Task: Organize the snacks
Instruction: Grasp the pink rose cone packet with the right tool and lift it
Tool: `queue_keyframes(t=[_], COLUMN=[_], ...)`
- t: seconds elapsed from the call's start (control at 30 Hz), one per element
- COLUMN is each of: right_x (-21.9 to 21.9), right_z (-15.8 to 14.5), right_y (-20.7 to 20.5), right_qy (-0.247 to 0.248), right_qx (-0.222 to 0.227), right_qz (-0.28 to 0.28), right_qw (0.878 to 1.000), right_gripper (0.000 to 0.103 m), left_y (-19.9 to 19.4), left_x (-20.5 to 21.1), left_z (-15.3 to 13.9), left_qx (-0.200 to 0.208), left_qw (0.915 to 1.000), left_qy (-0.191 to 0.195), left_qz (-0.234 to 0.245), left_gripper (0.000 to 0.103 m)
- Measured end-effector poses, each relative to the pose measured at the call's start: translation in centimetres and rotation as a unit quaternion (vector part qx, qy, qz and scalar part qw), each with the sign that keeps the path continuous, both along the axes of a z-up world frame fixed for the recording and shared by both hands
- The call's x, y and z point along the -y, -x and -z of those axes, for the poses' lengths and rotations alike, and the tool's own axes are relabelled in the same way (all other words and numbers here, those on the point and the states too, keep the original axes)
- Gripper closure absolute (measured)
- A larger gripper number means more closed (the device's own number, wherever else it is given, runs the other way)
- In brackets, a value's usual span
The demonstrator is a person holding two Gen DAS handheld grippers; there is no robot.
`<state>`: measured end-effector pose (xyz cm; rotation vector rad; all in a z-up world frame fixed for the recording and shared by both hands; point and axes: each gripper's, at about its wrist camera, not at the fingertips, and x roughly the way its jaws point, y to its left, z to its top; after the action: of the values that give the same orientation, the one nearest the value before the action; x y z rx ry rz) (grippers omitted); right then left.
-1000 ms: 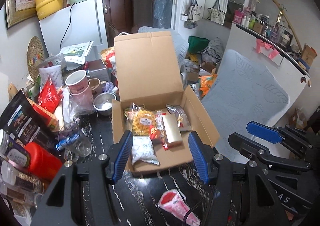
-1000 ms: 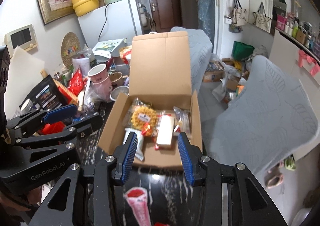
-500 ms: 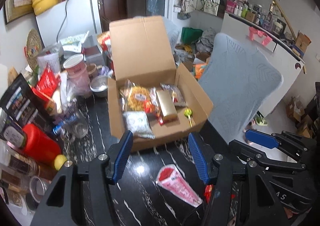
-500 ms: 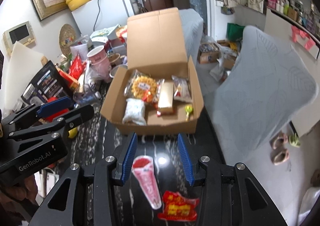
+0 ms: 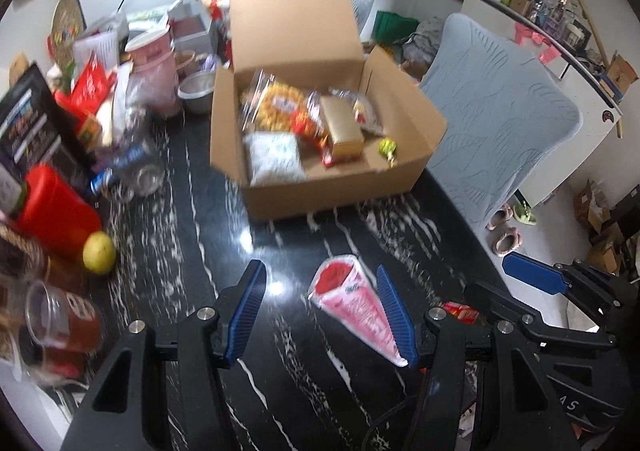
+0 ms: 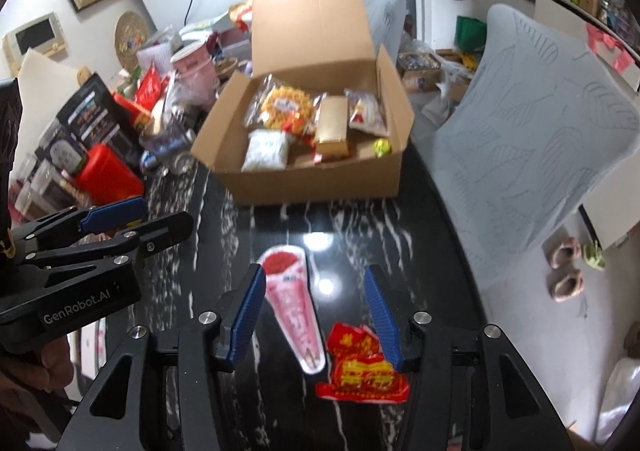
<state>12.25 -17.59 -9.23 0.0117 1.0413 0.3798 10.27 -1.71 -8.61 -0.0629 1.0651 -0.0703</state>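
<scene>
Blue ribbed pads on the right gripper [image 6: 316, 315] stand apart and are opening, with nothing pressed between them; the pink cone-shaped snack packet [image 6: 294, 307] lies between them toward the left pad, and the red and yellow packet [image 6: 362, 369] lies flat under the right pad. Left gripper [image 5: 322, 315] is likewise parted and empty, the same cone packet [image 5: 356, 309] showing just beside its right pad. Both packets rest on the black marbled table [image 6: 256, 219], apart from the cardboard box [image 6: 320, 175], whose lid stands up and which already holds several snacks.

Judgement: the step in hand is picking up a loose packet for the box. Only one gripper should take the cone, since both are aimed at it. Pads should straddle the cone's wider upper body across its width, not the slippery tip. The flat red packet gives little to bite on; an edge grip looks necessary
</scene>
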Motion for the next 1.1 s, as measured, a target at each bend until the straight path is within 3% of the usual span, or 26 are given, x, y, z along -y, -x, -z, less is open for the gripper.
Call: queue_keyframes(t=[0.4, 0.7, 1.1], right_x=[-2.9, -5.6, -7.1], right_z=[6.2, 9.5, 13.4], right_y=[0.1, -2.0, -3.8], right_qy=[0.012, 0.030, 0.060], right_qx=[-0.051, -0.066, -0.110], right_qz=[-0.064, -0.107, -0.121], right_qw=[0.997, 0.992, 0.985], right_gripper=[0.049, 0.049, 0.049], left_y=[1.2, 1.0, -0.1], left_x=[-2.6, -5.1, -6.5], left_z=[5.1, 7.3, 9.5], left_qx=[-0.053, -0.068, -0.094], left_qw=[0.9974, 0.9940, 0.9894], left_qy=[0.009, 0.007, 0.010], left_qz=[-0.047, -0.085, -0.110], left_gripper=[0.046, 0.046, 0.046])
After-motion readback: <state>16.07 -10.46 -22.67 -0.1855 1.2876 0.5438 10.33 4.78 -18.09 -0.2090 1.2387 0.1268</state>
